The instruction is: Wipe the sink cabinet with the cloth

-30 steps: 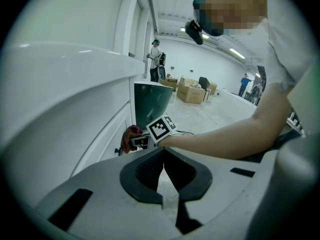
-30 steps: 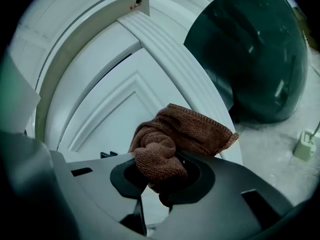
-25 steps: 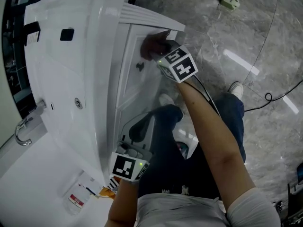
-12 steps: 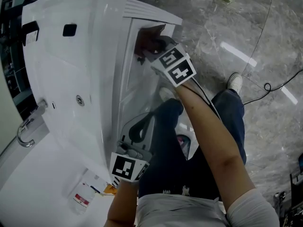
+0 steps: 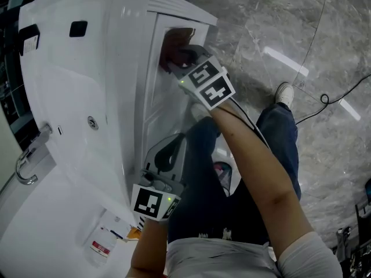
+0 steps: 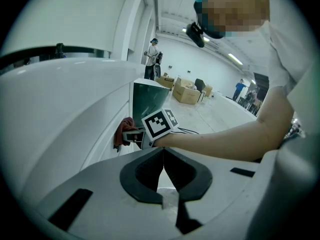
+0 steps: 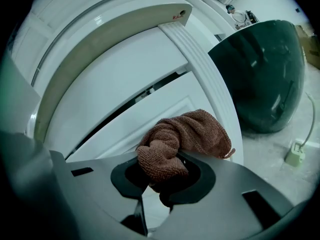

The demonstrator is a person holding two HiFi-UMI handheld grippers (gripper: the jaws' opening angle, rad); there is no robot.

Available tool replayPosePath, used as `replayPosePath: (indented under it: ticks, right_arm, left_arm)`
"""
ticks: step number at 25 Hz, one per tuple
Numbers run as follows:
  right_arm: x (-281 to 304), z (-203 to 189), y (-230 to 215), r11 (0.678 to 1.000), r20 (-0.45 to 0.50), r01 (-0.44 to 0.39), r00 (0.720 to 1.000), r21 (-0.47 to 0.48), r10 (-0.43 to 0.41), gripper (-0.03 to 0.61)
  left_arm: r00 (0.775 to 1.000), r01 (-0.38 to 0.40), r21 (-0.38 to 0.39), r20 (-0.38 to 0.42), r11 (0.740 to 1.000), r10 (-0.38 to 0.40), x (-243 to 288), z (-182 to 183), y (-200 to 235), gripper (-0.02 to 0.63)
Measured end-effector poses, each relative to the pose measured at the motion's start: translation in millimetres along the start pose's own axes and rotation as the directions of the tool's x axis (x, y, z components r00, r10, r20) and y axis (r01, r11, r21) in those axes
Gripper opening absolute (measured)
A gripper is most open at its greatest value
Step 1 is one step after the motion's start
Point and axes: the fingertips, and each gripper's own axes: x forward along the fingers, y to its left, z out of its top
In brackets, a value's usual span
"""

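A grey marble floor lies under the white sink cabinet, and its panelled front faces me. My right tongs are clenched on the brown cloth. The bunched cloth is pressed against the door panel near the cabinet's far end, just beside the ribbed corner trim. My left tongs are closed tip to tip with nothing between them. They are low by the cabinet's near end, well apart from the cloth, and point along the cabinet front toward my right arm.
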Motion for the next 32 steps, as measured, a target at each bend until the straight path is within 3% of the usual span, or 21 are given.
replayPosePath:
  ticks: [16, 32]
  right_arm:
    - [-10.3, -12.0, 47.5, 0.994, 0.080, 0.071, 0.995, -0.078, -0.065, 0.080]
    - [-5.0, -58.9, 99.4, 0.997, 0.023, -0.038, 0.999, -0.066, 0.039, 0.080]
  left_arm:
    - [0.998, 0.057, 0.047, -0.029, 0.997, -0.056, -30.2, -34.0, -0.7, 0.012]
    - [0.995, 0.102, 0.040, -0.025, 0.994, -0.101, -43.2, -53.7, -11.0, 0.012]
